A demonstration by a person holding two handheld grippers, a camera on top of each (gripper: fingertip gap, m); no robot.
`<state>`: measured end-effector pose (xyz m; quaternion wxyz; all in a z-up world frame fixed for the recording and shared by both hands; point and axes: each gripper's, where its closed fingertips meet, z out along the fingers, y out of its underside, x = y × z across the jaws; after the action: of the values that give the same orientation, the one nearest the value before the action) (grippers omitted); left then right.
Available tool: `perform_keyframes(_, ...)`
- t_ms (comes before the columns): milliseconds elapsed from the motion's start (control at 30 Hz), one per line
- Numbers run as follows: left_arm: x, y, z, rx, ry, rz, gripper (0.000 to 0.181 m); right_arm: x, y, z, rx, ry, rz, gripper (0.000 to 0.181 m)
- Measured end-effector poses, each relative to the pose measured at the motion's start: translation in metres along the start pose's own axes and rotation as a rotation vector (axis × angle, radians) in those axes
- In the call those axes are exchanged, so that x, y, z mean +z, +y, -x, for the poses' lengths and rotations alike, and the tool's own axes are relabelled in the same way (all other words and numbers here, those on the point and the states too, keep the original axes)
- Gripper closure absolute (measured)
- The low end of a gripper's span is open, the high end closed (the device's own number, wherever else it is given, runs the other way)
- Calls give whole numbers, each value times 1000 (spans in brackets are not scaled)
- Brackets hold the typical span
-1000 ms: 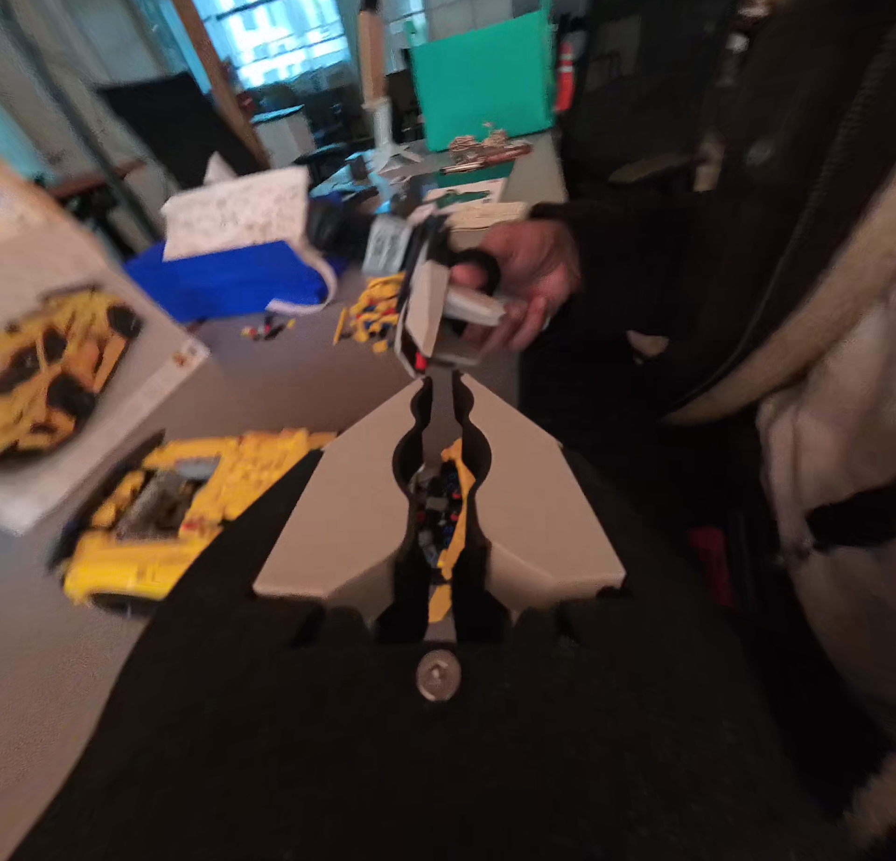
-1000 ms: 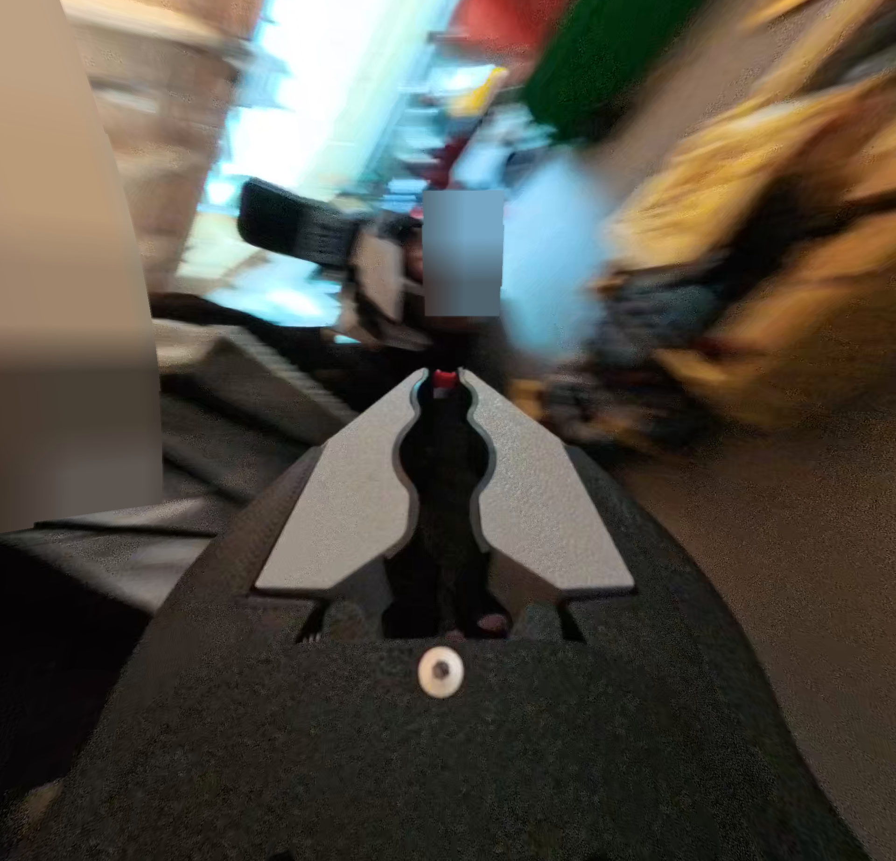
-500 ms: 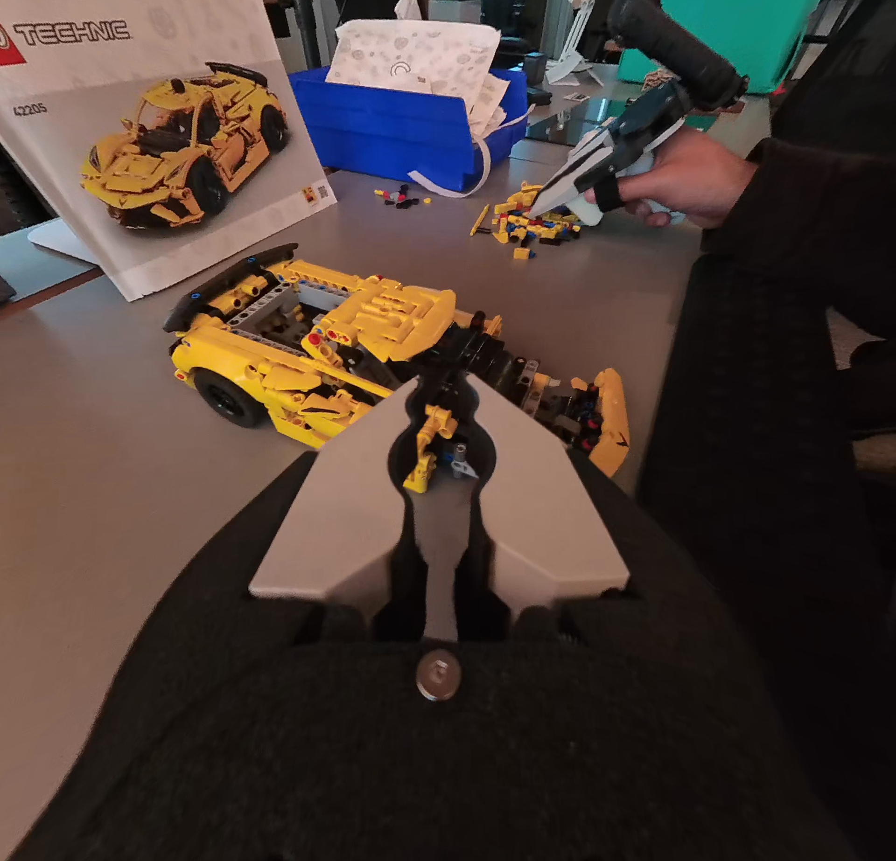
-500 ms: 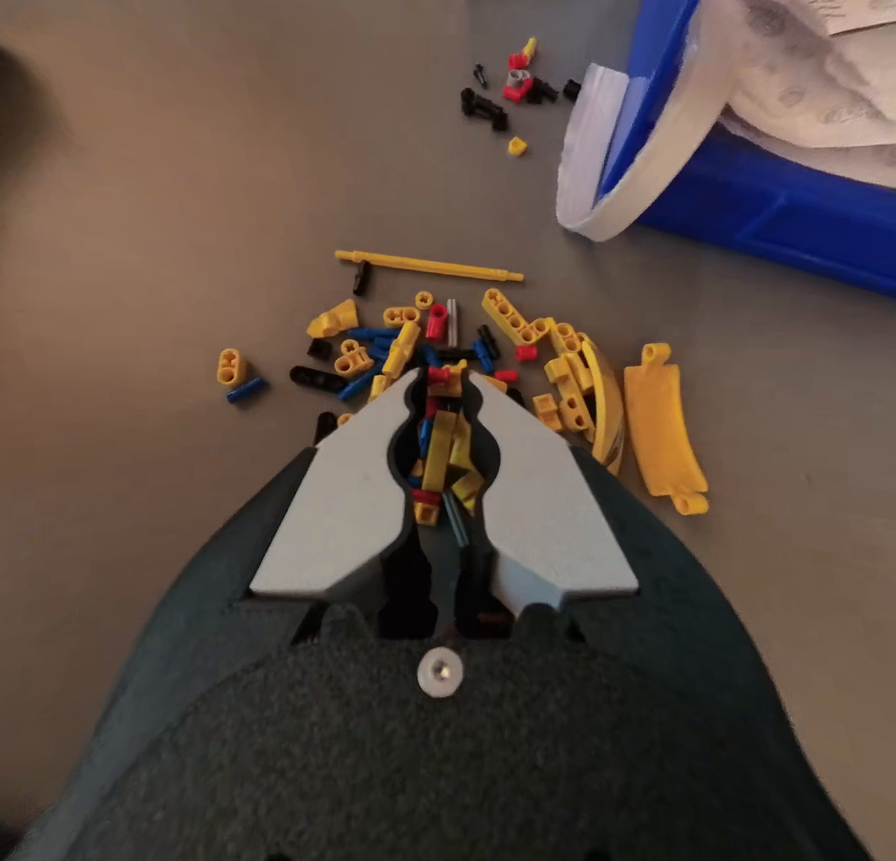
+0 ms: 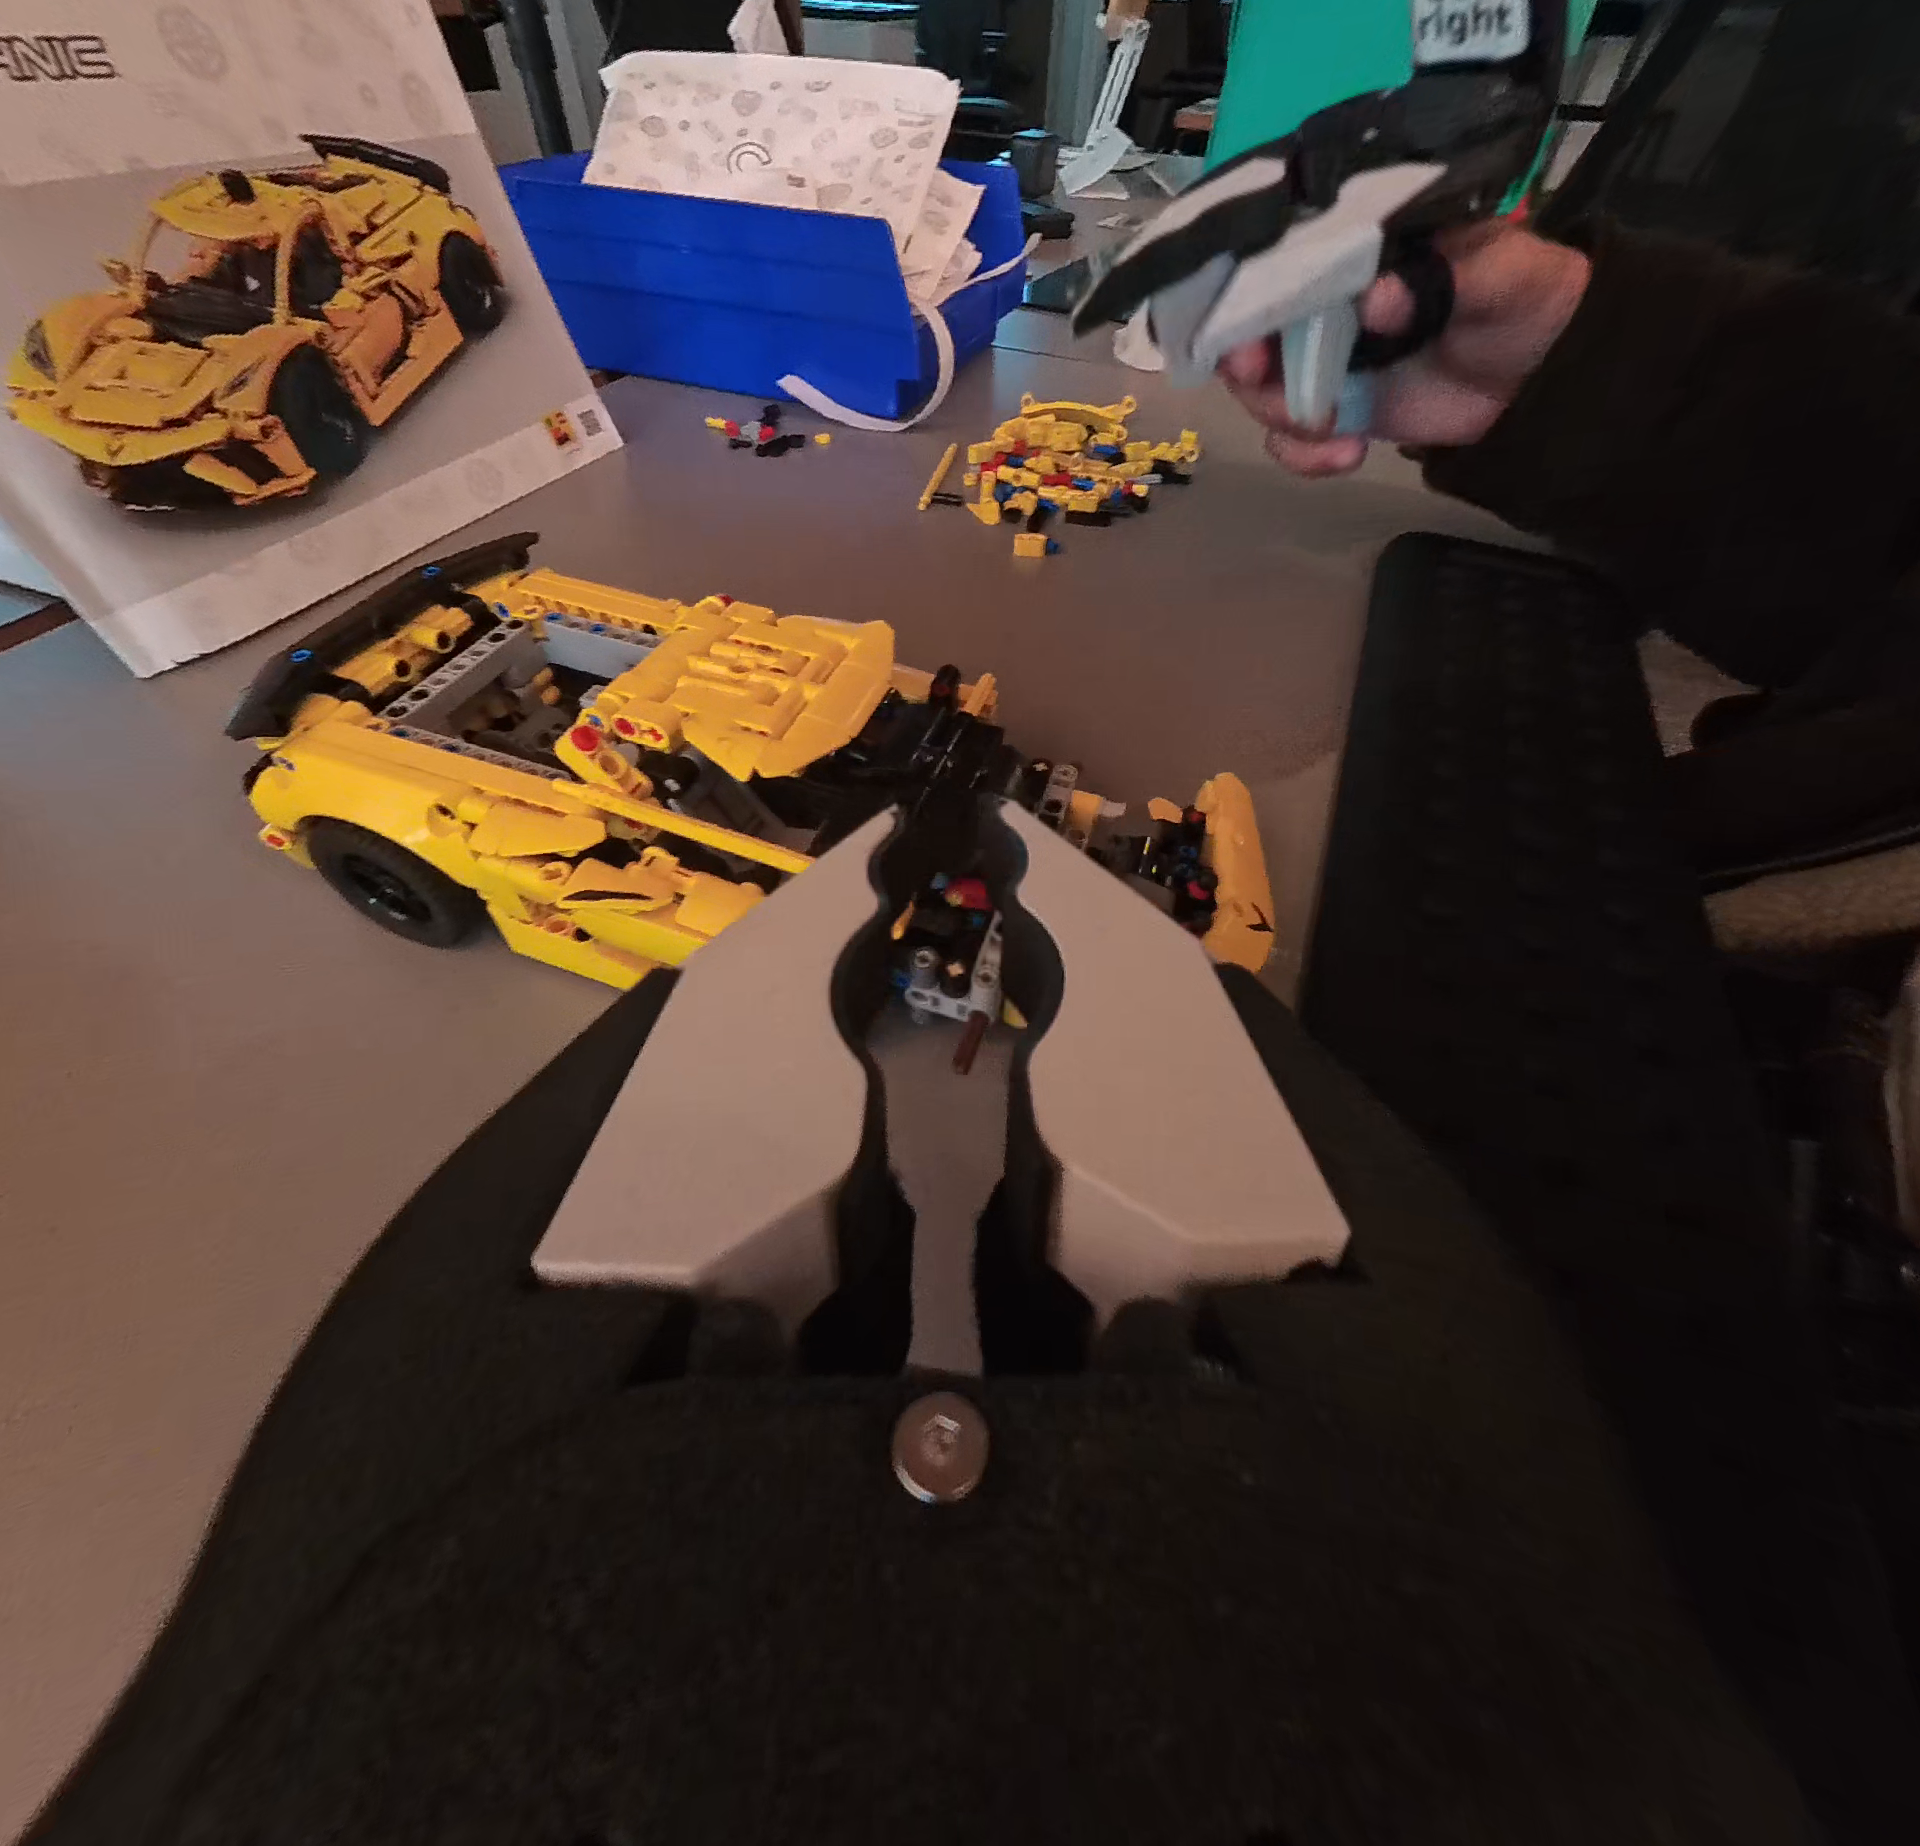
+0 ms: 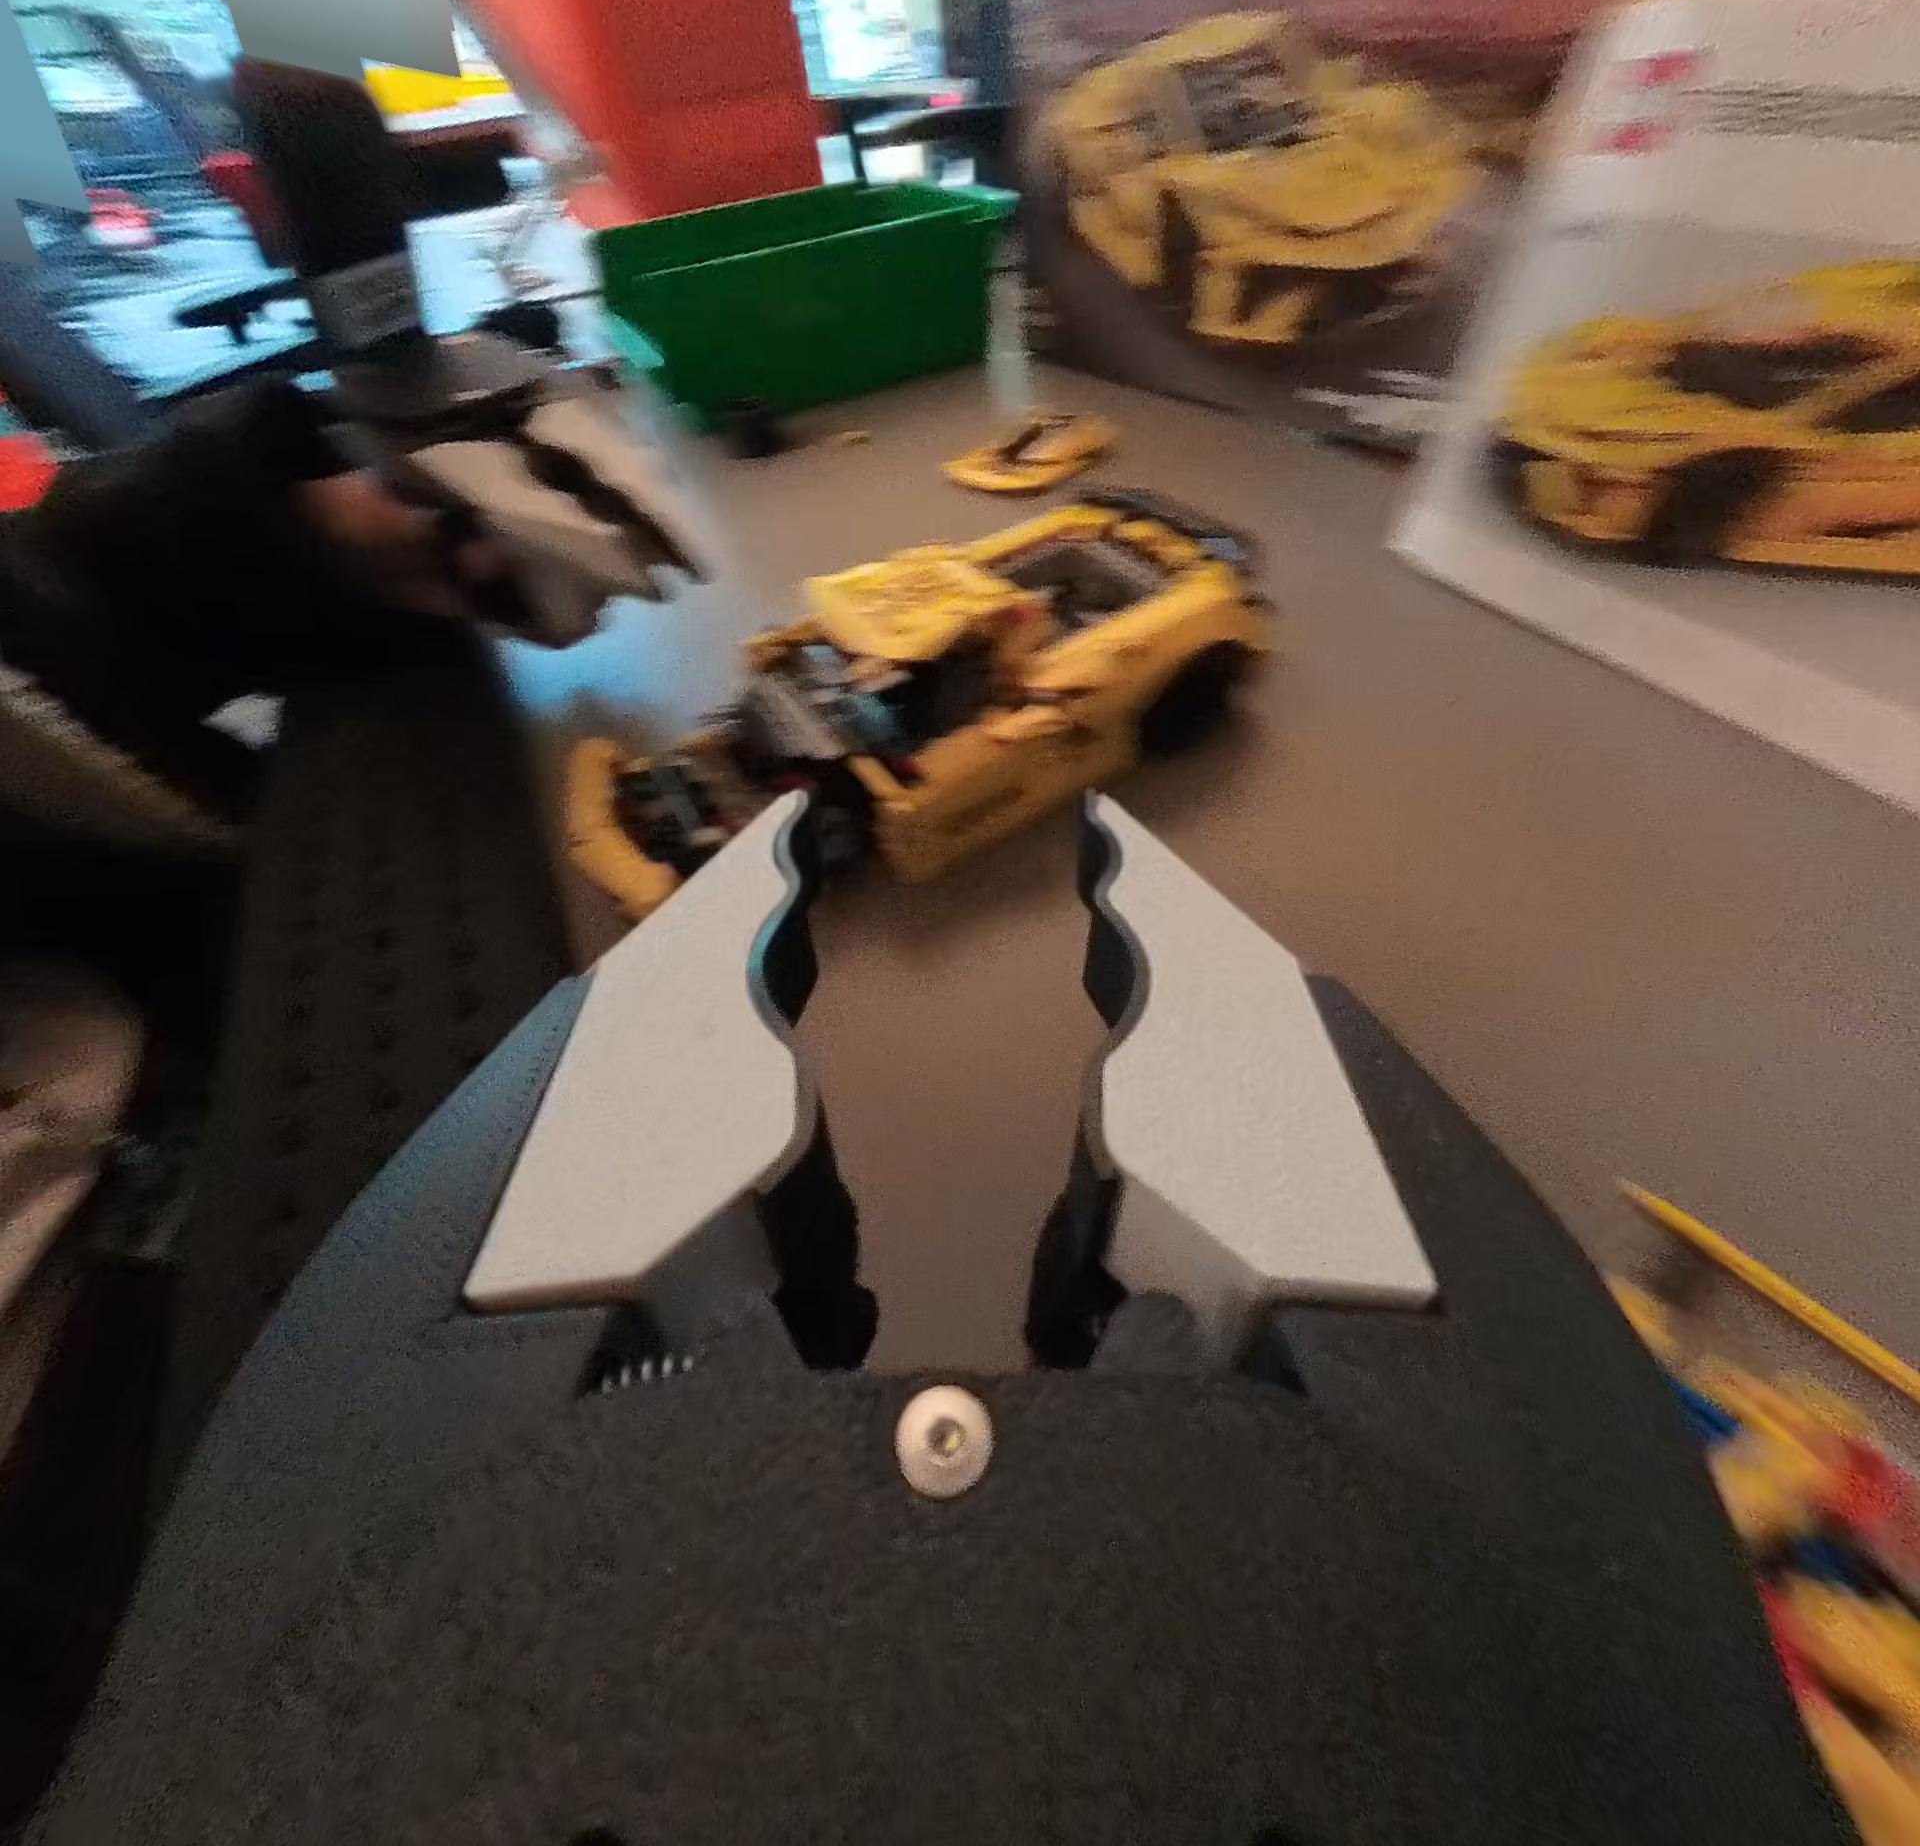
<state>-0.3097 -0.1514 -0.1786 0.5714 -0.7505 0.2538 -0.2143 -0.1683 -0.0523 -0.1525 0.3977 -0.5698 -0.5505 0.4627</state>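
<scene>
A partly built yellow brick car (image 5: 665,757) stands on the grey table (image 5: 156,1069). My left gripper (image 5: 948,820) hovers just in front of the car's open front end, with its jaws nearly together and nothing between them. My right gripper (image 6: 942,804) is open and empty, and points at the car (image 6: 1018,674) from a short way off. In the left wrist view the right gripper (image 5: 1143,331) is held by a hand above a pile of loose yellow, blue and red pieces (image 5: 1081,466). The left gripper (image 6: 665,565) also shows in the blurred right wrist view, left of the car.
A box printed with the car (image 5: 260,290) leans at the back left. A blue bin (image 5: 727,269) with paper bags stands behind the pile. A green bin (image 6: 810,290) and a loose yellow panel (image 6: 1029,451) lie beyond the car. A black mesh chair back (image 5: 1507,861) is at the right. Tip to tip, the grippers are about 20 cm apart.
My right gripper left the loose pile, swung round toward the car and opened. My left gripper shifted slightly along the car's front and stayed closed.
</scene>
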Motion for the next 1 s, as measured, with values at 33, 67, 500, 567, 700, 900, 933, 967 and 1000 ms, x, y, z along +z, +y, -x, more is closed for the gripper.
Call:
perform_keyframes(33,1,2,-1,0,9,6,169,16,5,17,3,-76,12,133)
perform_keyframes(67,1,4,-2,0,15,17,168,30,11,29,11,-131,32,132)
perform_keyframes(500,3,47,-57,132,284,250,147,74,74,96,-123,-340,346,141)
perform_keyframes(567,5,57,-58,156,290,298,153,78,77,99,-134,-347,356,149)
perform_keyframes(700,9,65,-52,188,250,348,158,87,80,94,-155,-286,392,163)
perform_keyframes(900,17,69,-26,304,77,373,156,100,75,73,-200,-138,388,164)
perform_keyframes(933,18,68,-21,305,52,375,156,101,75,68,-230,-102,392,165)
perform_keyframes(967,18,68,-18,306,35,377,155,101,76,66,-268,-83,393,163)
perform_keyframes(1000,18,68,-16,305,27,379,155,101,75,68,-298,-77,386,158)
